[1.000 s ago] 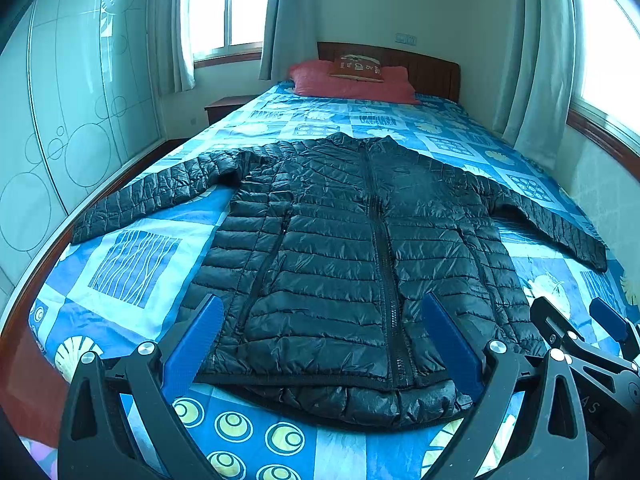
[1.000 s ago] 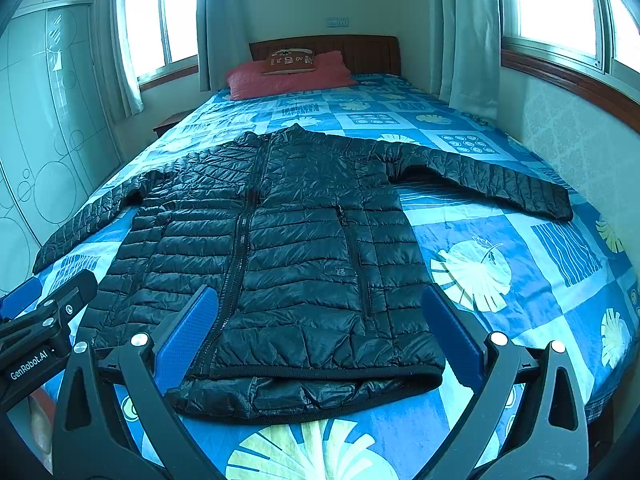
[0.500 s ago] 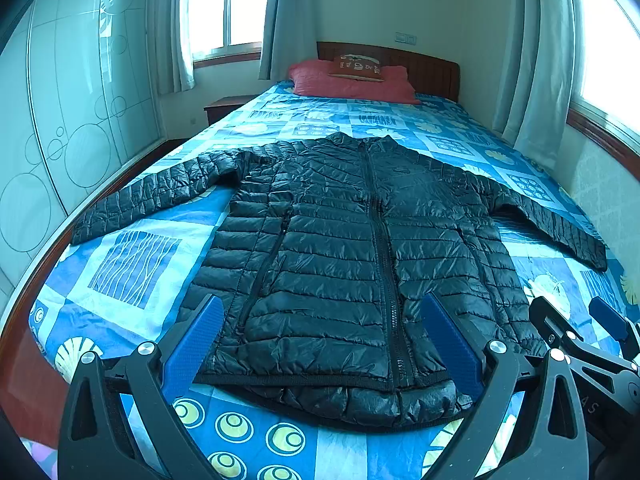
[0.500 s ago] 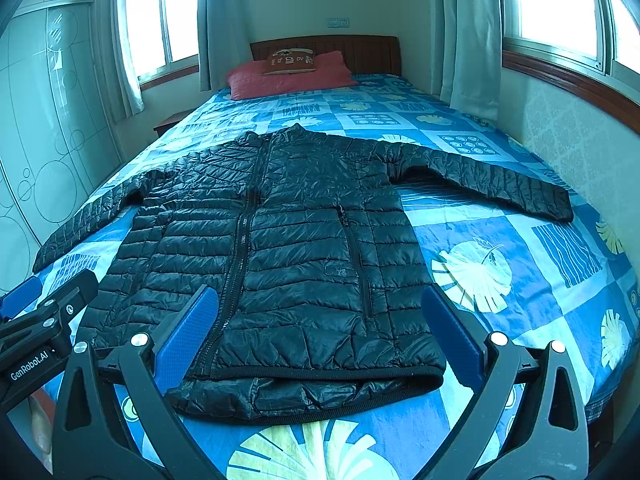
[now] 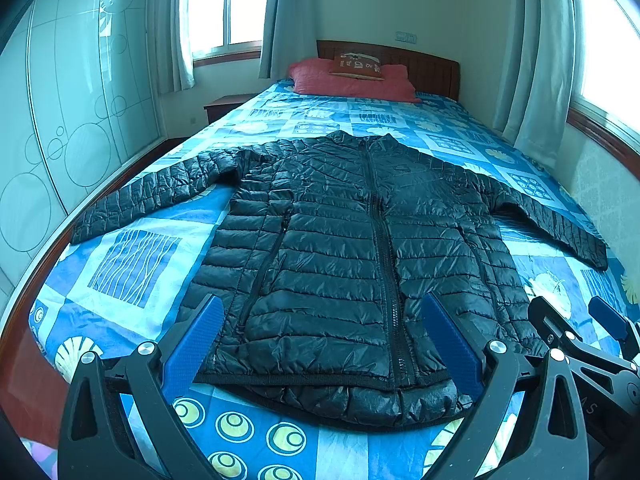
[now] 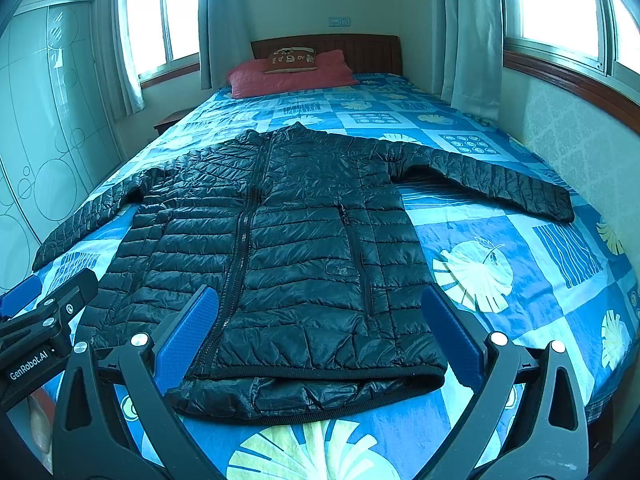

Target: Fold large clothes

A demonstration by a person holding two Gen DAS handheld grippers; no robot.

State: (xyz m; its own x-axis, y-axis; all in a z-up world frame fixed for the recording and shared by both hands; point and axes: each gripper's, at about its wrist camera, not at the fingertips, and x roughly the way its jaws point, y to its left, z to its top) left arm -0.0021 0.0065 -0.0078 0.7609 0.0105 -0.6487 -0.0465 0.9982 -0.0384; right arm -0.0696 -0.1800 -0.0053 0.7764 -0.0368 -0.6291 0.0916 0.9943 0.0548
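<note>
A black quilted puffer jacket (image 5: 352, 248) lies flat and zipped on the bed, both sleeves spread out to the sides, hem toward me. It also shows in the right wrist view (image 6: 288, 240). My left gripper (image 5: 320, 336) is open and empty, held above the hem near the jacket's left half. My right gripper (image 6: 316, 332) is open and empty, held above the hem near the right half. Each gripper shows at the edge of the other's view: the right gripper (image 5: 592, 340) and the left gripper (image 6: 36, 320).
The bed (image 5: 132, 264) has a blue patterned sheet and fills the room's middle. A red pillow (image 5: 352, 80) and wooden headboard stand at the far end. A wardrobe (image 5: 60, 120) lines the left; curtains and a wall (image 6: 560, 128) line the right. A nightstand (image 5: 224, 106) stands far left.
</note>
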